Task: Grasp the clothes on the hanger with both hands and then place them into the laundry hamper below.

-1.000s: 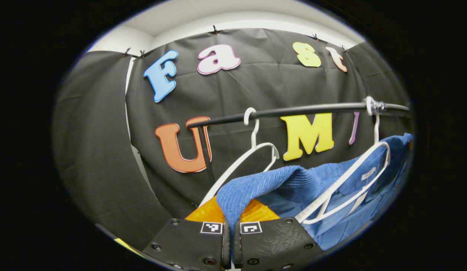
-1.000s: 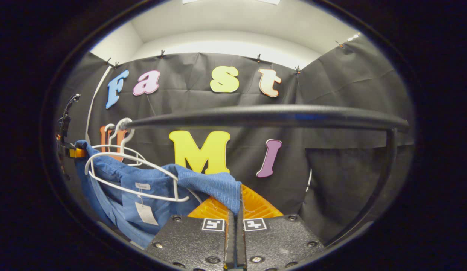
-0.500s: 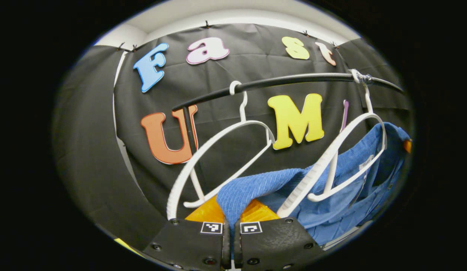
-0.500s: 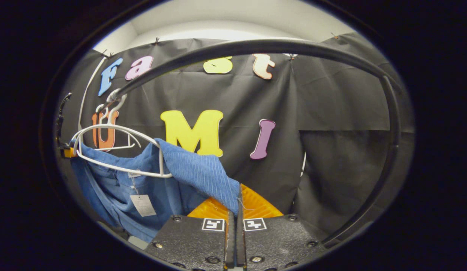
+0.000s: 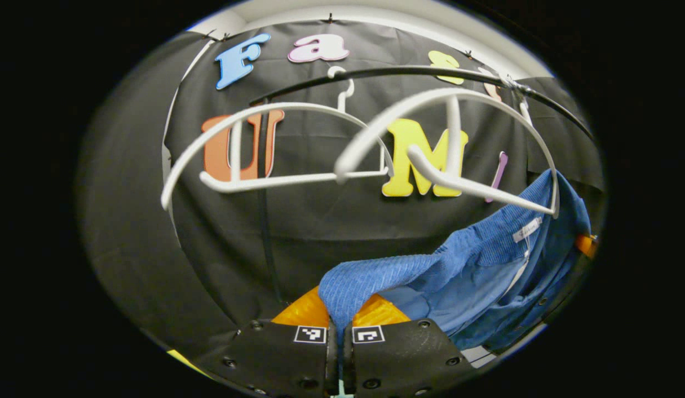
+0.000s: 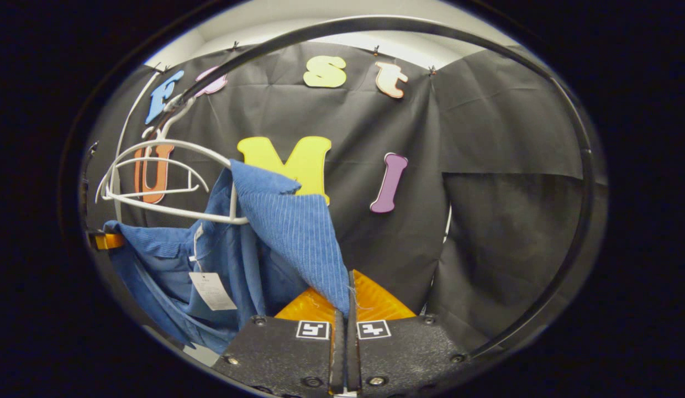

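Note:
A blue ribbed garment [image 5: 486, 265] hangs half off a white hanger [image 5: 458, 138] on the black rail [image 5: 409, 71]. One shoulder still catches the hanger's far end. My left gripper [image 5: 339, 331] is shut on the garment's free shoulder corner, low in the left gripper view. In the right gripper view the same blue garment [image 6: 287, 232] drapes from the white hanger [image 6: 171, 207], its paper tag [image 6: 212, 291] dangling. My right gripper [image 6: 343, 326] is shut on the other shoulder edge.
An empty second white hanger [image 5: 265, 143] hangs on the rail to the left of the loaded one. The rail's black frame [image 6: 580, 221] curves down at the right of the right gripper view. The other gripper's orange part [image 6: 107, 241] shows at the left edge.
Both grippers have dropped, pulling the garment down; the rail and hangers now sit higher in both views. The left shoulder has slipped off the hanger, and the garment hangs steeper.

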A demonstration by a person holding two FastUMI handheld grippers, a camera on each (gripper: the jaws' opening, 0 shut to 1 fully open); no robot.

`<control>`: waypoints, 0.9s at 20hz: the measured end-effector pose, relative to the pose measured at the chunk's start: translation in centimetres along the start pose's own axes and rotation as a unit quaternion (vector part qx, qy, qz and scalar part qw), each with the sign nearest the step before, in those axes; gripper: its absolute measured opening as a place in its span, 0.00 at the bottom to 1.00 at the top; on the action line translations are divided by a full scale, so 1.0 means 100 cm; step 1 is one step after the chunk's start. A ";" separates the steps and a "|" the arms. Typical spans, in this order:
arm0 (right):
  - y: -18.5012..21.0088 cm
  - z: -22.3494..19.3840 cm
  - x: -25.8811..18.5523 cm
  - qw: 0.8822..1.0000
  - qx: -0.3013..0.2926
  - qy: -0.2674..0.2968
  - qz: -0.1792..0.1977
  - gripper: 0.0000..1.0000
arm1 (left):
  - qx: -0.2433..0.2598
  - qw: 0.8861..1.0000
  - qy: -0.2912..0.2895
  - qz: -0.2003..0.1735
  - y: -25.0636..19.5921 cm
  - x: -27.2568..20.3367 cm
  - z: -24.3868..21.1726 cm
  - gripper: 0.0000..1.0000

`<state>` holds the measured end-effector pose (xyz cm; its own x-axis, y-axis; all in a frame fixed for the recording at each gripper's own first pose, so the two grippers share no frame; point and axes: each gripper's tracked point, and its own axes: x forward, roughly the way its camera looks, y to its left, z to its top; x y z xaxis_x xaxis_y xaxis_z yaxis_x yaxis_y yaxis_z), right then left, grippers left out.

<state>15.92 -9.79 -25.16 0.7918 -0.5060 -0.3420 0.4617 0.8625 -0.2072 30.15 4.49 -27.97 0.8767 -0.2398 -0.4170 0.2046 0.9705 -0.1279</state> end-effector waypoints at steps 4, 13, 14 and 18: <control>0.006 -0.019 0.010 1.000 -0.012 0.008 0.002 0.05 | -0.008 1.000 0.017 -0.018 -0.031 0.006 -0.026 0.03; -0.029 0.003 0.009 0.998 0.018 -0.017 -0.051 0.05 | 0.044 0.998 0.006 -0.045 -0.095 0.017 -0.033 0.04; -0.035 -0.003 0.013 0.998 0.016 -0.010 -0.063 0.05 | 0.047 0.998 0.006 -0.046 -0.097 0.020 -0.033 0.04; -0.050 -0.042 0.012 0.996 0.021 0.029 -0.078 0.05 | 0.044 0.998 0.024 -0.048 -0.108 0.023 -0.050 0.04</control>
<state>12.85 -14.70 -28.38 0.6854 -0.6319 -0.3618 0.5942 0.7726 -0.2238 27.76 -6.70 -32.05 0.8292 -0.3316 -0.4499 0.3268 0.9407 -0.0909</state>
